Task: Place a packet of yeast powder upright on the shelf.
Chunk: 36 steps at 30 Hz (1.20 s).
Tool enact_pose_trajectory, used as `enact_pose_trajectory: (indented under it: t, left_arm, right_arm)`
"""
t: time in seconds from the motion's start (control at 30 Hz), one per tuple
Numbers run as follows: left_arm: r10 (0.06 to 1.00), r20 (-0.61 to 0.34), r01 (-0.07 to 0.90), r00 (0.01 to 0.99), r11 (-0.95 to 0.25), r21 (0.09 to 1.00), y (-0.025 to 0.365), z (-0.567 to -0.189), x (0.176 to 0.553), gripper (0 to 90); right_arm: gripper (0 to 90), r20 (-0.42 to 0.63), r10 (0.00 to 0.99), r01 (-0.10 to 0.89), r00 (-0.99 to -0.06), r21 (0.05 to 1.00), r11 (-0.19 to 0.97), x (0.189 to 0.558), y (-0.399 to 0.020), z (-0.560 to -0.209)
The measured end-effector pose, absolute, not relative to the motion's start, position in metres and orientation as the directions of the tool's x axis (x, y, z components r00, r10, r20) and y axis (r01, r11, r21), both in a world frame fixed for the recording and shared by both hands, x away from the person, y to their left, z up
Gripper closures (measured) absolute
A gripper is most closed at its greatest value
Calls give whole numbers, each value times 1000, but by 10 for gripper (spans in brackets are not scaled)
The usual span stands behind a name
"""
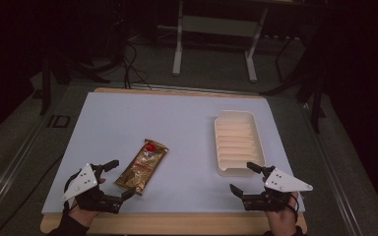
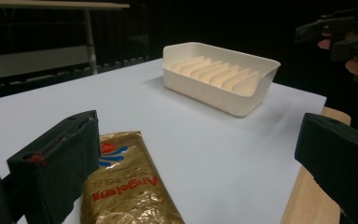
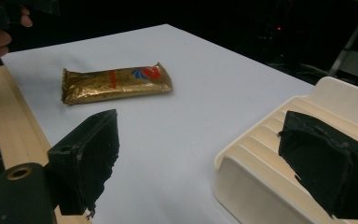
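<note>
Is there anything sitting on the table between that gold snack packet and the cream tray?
No. In the high view, just bare white table surface lies between the gold packet and the cream tray.

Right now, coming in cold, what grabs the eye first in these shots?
The shiny gold foil snack packet with a red logo stands out, lying flat on the white table sheet left of centre, just beside the open left gripper. To its right sits the empty cream plastic ribbed tray, with the open right gripper at its near end.
</note>
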<state>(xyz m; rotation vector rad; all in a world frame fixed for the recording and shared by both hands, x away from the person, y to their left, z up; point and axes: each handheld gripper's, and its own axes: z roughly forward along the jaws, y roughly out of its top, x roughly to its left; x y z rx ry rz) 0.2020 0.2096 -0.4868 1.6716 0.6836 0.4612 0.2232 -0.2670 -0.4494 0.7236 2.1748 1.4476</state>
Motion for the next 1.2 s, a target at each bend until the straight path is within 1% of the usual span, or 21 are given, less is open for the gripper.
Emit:
enact_pose_trajectory:
  t: [0.13,0.23,0.3,0.37,0.4,0.5,0.6,0.7,0.8,1.0,1.2]
  left_arm:
    - [659,-61,188,750,-123,974,209,-487,202,9]
    - [649,-83,213,756,-125,969,209,-486,202,10]
    - [647,-80,230,758,-150,961,209,-485,202,10]
    - [647,-80,230,758,-150,961,209,-485,202,10]
    - [615,-96,246,783,-164,955,209,-484,202,10]
    - [604,-107,262,790,-174,949,207,-482,202,10]
    - [610,-102,264,786,-181,947,204,-480,201,10]
    - [626,-86,257,775,-189,948,202,-478,200,9]
    - [612,-93,258,786,-188,948,200,-475,200,9]
    - [584,-102,256,805,-188,948,195,-472,200,9]
    - [567,-91,245,819,-202,948,190,-467,200,10]
  right_arm:
    - [121,-70,627,180,-776,928,326,222,-265,-448]
    - [120,-74,622,178,-779,926,333,221,-265,-448]
    - [117,-81,621,178,-779,922,343,221,-264,-449]
    - [117,-82,621,179,-780,921,347,221,-263,-449]
    - [115,-82,621,178,-779,921,346,221,-263,-449]
    - [111,-84,623,174,-778,924,341,222,-263,-449]
    - [111,-89,617,164,-782,925,341,221,-263,-450]
    - [110,-84,583,139,-808,935,327,219,-261,-450]
    - [111,-111,572,124,-812,926,356,215,-255,-448]
    - [111,-81,566,166,-821,914,371,213,-252,-445]
    - [108,-81,551,156,-831,916,370,210,-247,-443]
